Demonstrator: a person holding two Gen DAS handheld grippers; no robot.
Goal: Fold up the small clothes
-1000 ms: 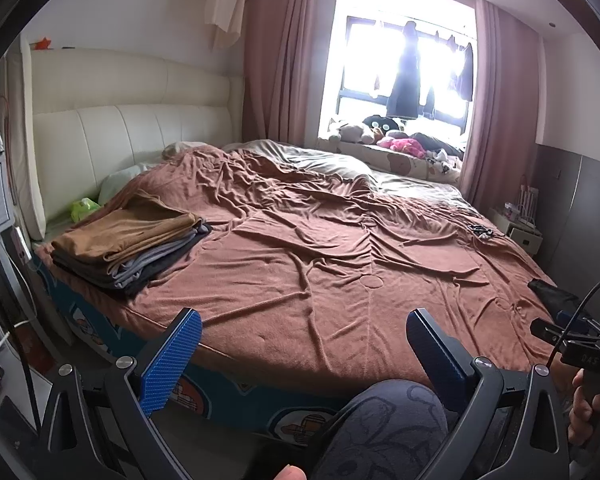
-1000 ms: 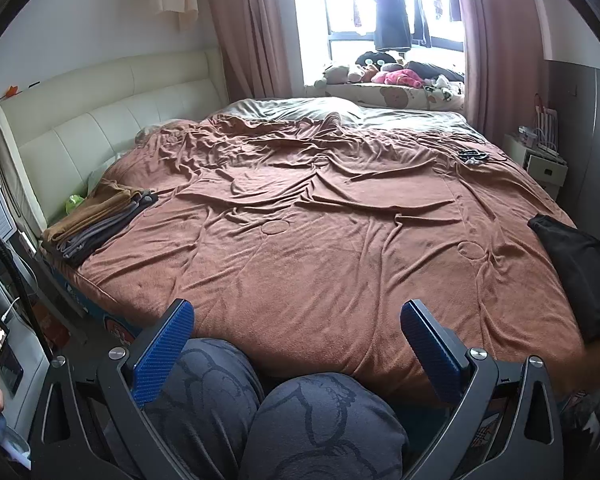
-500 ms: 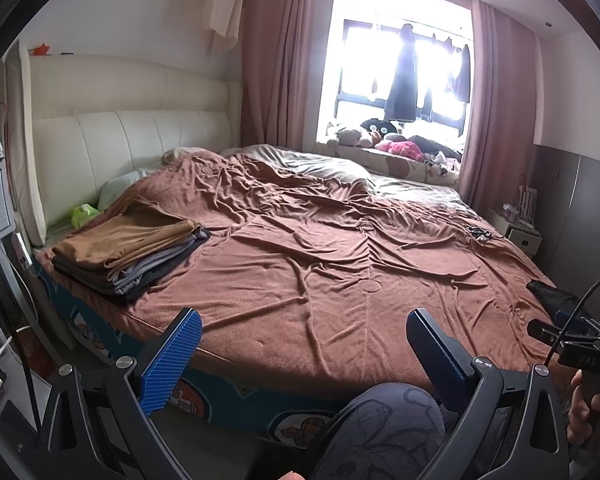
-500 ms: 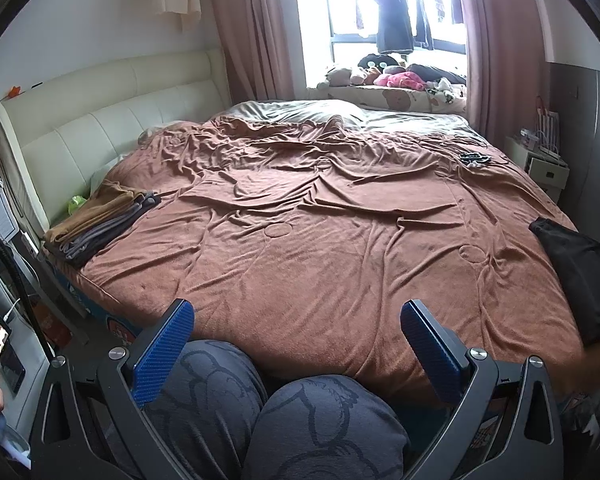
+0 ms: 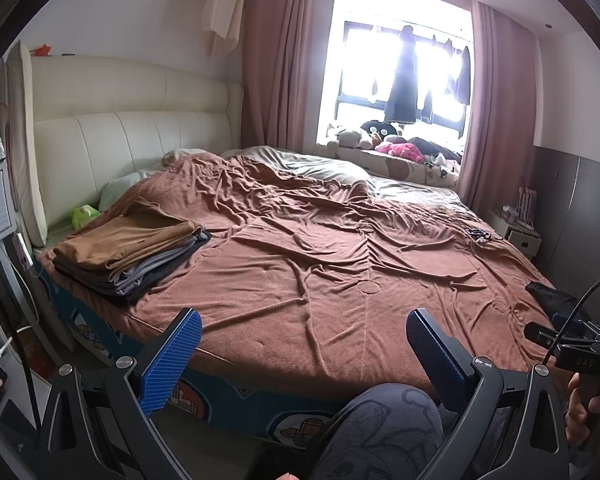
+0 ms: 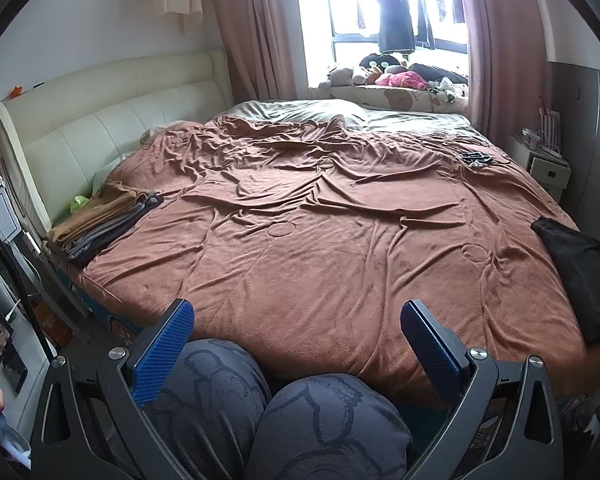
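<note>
Black garment [image 6: 580,268] lies crumpled and unfolded at the right edge of the bed [image 6: 320,240], on the brown blanket. Folded stack of clothes [image 5: 128,250], tan piece on top, sits at the left edge. Left gripper [image 5: 302,338] and right gripper [image 6: 296,326]: fingers spread wide, empty, above the person's knees.

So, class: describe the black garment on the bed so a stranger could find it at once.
Start at the big bed under its wrinkled brown blanket. Follow the near edge to the right-hand side. There lies the black garment, alone, unlike the stack of folded clothes opposite.
</note>
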